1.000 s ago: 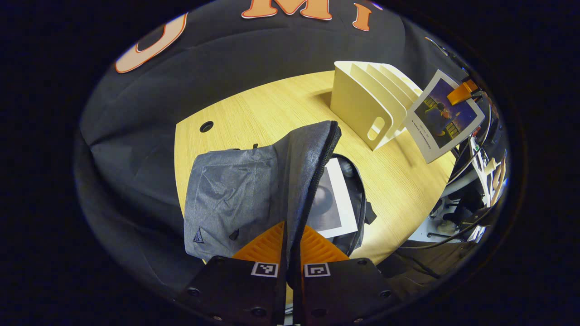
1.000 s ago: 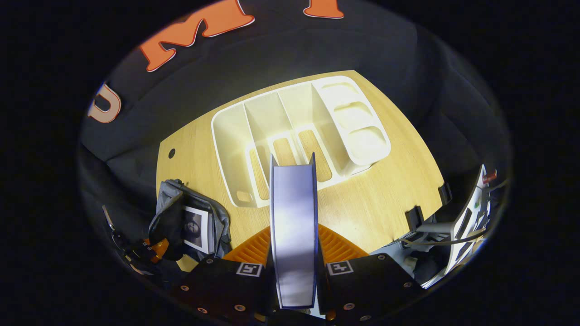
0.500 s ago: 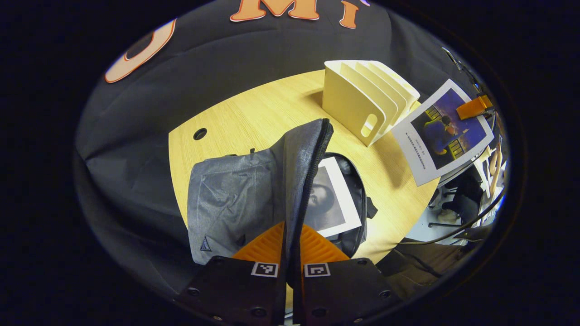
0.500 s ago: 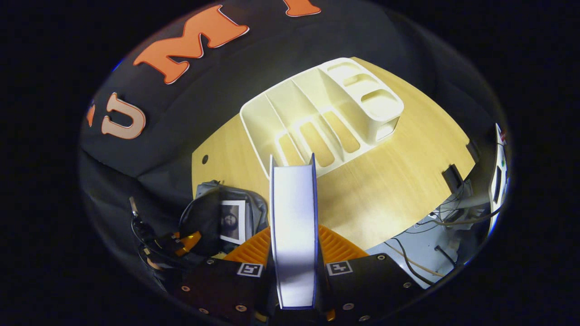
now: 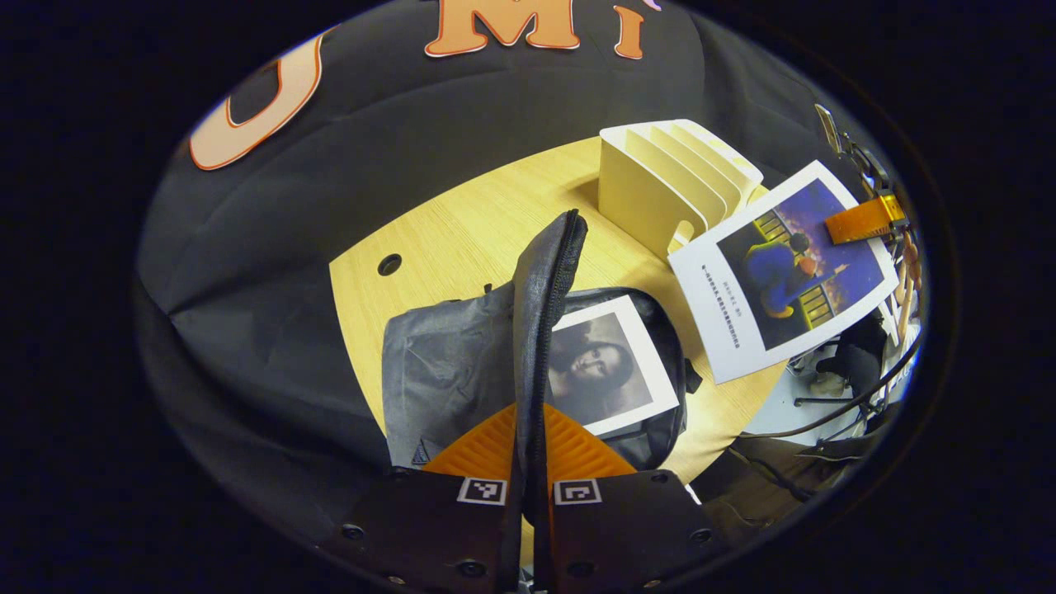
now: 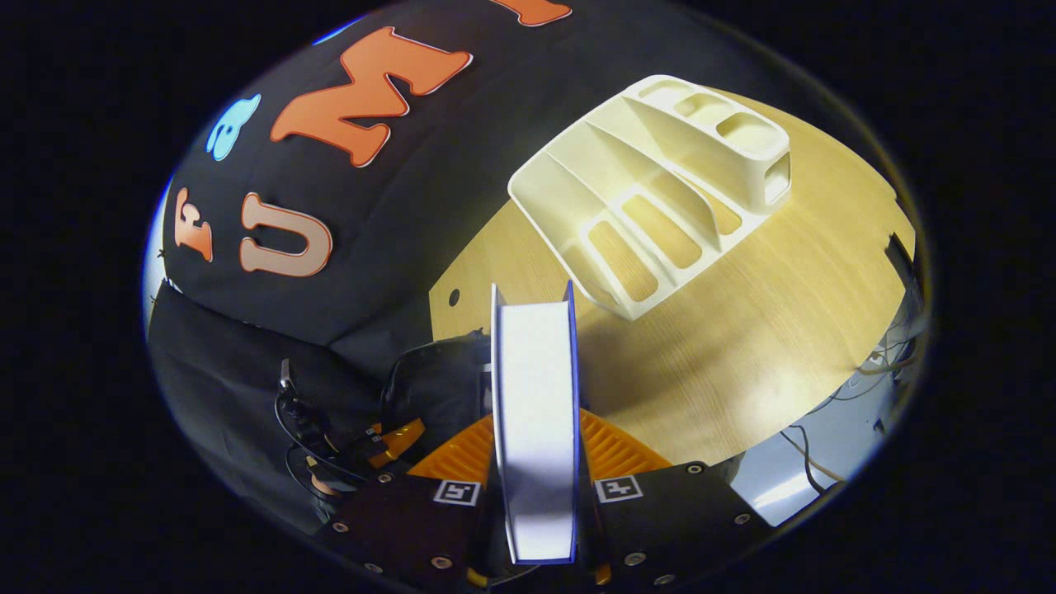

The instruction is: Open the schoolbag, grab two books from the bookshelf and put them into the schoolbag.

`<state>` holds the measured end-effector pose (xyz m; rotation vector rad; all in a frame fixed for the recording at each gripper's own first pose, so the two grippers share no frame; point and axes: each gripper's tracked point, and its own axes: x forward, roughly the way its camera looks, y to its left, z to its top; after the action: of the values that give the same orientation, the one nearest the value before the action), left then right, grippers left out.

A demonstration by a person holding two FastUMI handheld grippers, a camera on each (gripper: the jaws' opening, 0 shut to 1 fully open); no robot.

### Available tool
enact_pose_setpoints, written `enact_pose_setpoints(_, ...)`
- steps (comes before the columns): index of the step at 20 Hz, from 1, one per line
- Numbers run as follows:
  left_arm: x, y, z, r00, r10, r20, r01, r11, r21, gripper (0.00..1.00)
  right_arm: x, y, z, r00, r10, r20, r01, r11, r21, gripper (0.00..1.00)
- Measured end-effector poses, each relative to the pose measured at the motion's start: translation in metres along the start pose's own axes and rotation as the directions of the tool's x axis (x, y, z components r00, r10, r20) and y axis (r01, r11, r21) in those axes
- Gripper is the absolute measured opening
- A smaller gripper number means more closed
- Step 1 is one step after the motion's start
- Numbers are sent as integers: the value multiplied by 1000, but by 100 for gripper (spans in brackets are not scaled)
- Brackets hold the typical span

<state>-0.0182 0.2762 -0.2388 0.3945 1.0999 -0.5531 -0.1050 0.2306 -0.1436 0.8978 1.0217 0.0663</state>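
Observation:
The grey schoolbag [image 5: 445,371] lies open on the round wooden table [image 5: 462,223]. My left gripper [image 5: 528,441] is shut on the bag's raised front flap [image 5: 540,305], holding it up by the zipper edge. Inside the bag lies a book with a portrait cover [image 5: 606,367]. A second book with a blue cover [image 5: 784,268] hangs in the air to the right of the bag, held by the other gripper [image 5: 862,221]. In the right gripper view my right gripper [image 6: 535,445] is shut on that book [image 6: 535,412], seen edge-on. The cream bookshelf [image 6: 660,190] stands behind with nothing in its slots.
The bookshelf [image 5: 672,181] stands at the table's far right. A cable hole [image 5: 388,265] sits in the tabletop left of the bag. Cables and floor clutter [image 5: 833,396] lie beyond the table's right edge. The bag [image 6: 437,371] shows dark at lower left in the right gripper view.
The blue-covered book has moved left and down, closer to the open bag. The left gripper has lifted the flap more upright, showing more of the portrait book.

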Motion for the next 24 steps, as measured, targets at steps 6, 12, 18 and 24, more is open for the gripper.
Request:
enact_pose_setpoints(6, -18, 17, 19, 999, 22, 32, -22, 1000, -2, 7, 46, 25, -26, 992, 120, -37, -119, 993, 15, 35)
enact_pose_setpoints(12, -23, 19, 28, 998, 24, 50, -22, 1000, -22, 6, 101, 44, -44, 975, 208, -72, -203, 977, 69, 35)
enact_pose_setpoints(18, -29, 5, 35, 997, 11, 77, -8, 999, -39, 6, 149, 72, -65, 956, 273, -109, -264, 960, 94, 35)
enact_pose_setpoints(24, -34, -27, 46, 991, -27, 129, 30, 999, -19, 6, 185, 88, -70, 946, 312, -81, -299, 943, 142, 35)
